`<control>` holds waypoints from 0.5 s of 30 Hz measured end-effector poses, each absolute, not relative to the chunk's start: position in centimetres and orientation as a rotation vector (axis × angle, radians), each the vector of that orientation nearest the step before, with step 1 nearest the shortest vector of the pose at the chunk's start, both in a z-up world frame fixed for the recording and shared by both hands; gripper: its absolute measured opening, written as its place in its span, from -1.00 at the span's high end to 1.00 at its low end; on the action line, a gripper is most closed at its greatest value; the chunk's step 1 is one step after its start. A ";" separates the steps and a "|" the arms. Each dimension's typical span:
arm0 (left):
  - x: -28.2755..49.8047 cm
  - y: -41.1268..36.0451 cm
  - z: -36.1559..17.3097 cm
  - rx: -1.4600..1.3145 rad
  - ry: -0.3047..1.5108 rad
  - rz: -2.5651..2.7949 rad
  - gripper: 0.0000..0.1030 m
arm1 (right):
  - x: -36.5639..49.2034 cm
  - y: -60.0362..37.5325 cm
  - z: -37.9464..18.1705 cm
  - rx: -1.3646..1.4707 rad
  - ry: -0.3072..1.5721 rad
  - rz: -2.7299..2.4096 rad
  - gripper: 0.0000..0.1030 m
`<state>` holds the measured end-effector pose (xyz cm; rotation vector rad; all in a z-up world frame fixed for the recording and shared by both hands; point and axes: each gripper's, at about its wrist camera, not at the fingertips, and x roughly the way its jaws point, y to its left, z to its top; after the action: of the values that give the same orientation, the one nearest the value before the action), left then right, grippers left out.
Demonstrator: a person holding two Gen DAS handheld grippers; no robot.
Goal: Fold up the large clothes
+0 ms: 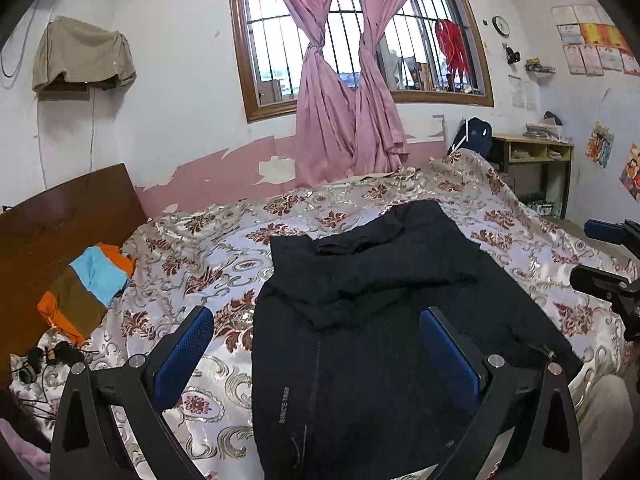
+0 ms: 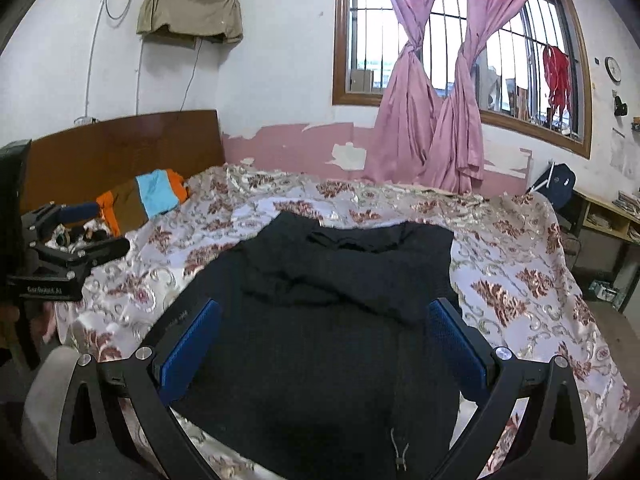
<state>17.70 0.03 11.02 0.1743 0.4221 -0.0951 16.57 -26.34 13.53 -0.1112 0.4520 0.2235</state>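
Both grippers hang above the near edge of the bed with jaws spread wide and nothing between the pads. Under the left gripper, the black garment fills the gap from the right pad leftward past the middle, while the left pad stands over the bare bedspread just beside the garment's left edge. Under the right gripper, the same dark cloth spans the whole gap and runs past both pads. Neither pair of pads touches the fabric, as far as can be seen. Farther on, the garment's upper part lies rumpled, a fold bunched across it. Beyond, near the wooden headboard, sits an orange, brown and blue cloth. Pink curtains hang knotted at the barred window.
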 end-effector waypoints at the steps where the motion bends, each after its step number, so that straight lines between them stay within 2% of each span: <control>1: 17.6 0.1 10.7 0.181 0.424 -0.087 -1.00 | 16.4 -26.5 13.1 -0.108 0.462 0.220 -0.97; 15: 15.4 1.9 5.3 0.150 0.463 -0.017 -1.00 | 14.9 -26.5 8.8 -0.073 0.508 0.241 -0.97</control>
<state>15.36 1.92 5.25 0.1502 0.4632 -0.0167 14.92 -26.54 8.80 -0.0732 0.5085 0.2414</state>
